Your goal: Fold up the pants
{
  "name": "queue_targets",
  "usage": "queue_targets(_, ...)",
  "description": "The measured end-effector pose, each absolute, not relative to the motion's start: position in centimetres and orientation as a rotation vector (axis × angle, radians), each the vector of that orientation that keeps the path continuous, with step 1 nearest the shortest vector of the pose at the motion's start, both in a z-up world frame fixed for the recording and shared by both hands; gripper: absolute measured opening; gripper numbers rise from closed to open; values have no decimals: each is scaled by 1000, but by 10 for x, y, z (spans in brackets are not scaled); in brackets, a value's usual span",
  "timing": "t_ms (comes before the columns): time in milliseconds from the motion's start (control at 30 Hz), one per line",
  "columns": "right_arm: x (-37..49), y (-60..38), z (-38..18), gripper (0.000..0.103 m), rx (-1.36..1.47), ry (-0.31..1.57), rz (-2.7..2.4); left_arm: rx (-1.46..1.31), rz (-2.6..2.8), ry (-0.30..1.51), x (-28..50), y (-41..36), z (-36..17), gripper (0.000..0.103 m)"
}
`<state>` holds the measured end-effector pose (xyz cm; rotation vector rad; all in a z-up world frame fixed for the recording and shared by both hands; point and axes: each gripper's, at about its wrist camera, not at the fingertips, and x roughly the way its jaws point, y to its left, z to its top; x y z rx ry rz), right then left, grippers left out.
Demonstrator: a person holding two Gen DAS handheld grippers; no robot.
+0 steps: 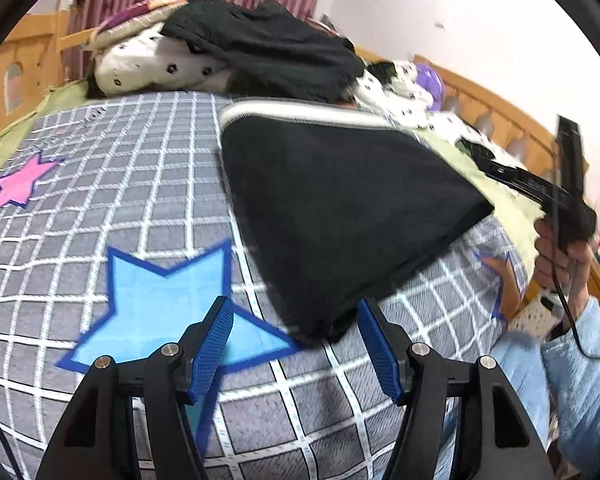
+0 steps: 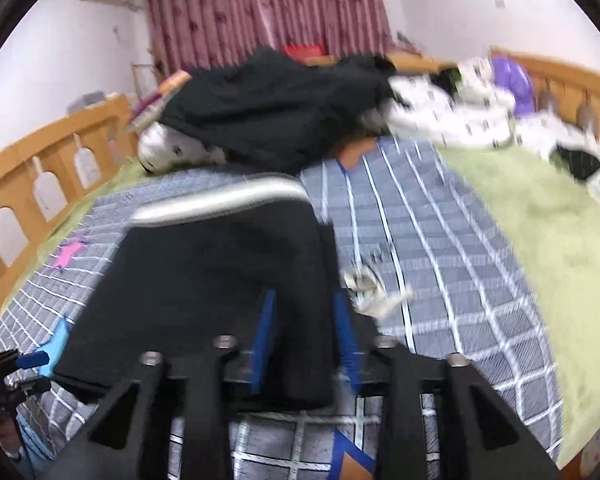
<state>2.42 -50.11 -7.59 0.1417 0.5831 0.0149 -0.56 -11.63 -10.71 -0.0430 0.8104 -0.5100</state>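
Note:
Black pants (image 1: pixel 332 208) with a grey-white waistband (image 1: pixel 300 114) lie folded flat on the grey checked bed cover (image 1: pixel 120 208). My left gripper (image 1: pixel 296 324) is open, its blue pads just short of the pants' near corner, touching nothing. In the right wrist view the pants (image 2: pixel 220 280) lie below my right gripper (image 2: pixel 306 316), whose jaws stand apart over the pants' right edge with no cloth pinched between them. The right gripper, held in a hand, also shows at the right of the left wrist view.
A heap of black and spotted white clothes (image 1: pixel 240 48) lies at the head of the bed. A wooden bed rail (image 2: pixel 40 184) runs along the left and far side. A green sheet (image 2: pixel 540 220) lies to the right. A small white cord (image 2: pixel 376 296) lies beside the pants.

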Motion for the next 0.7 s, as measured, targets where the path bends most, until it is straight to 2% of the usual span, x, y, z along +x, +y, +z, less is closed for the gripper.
queue_targets(167,32,-478,-65,40,81,568,40,-25,-474,807,25,-141,-101,61)
queue_targets(233,39,-472,-83,37,56,632,46,17,-448,865,38,-154,-116,62)
queue_targets(300,42,-474,-110,30,32,691,26,17,-441,922,47,-159,-138,64)
queue_targets(367,38,-479,-130,30,38,709,20,-21,-457,949,48,-156,-146,64)
queue_targets(467,33,-483,-129,30,57,770,35,-71,-460,991,55,-150,-139,63)
queue_targets(567,33,-485,-112,30,36,766,51,-46,-439,933,60,-148,-121,63)
queue_targets(633,37,-494,-94,43,70,712,50,-44,-439,911,70,-147,-110,63)
queue_targets(667,44,-500,-87,55,92,699,51,-56,-441,914,77,-146,-107,63)
queue_targets(700,51,-504,-84,59,109,694,54,-76,-446,919,87,-144,-103,63)
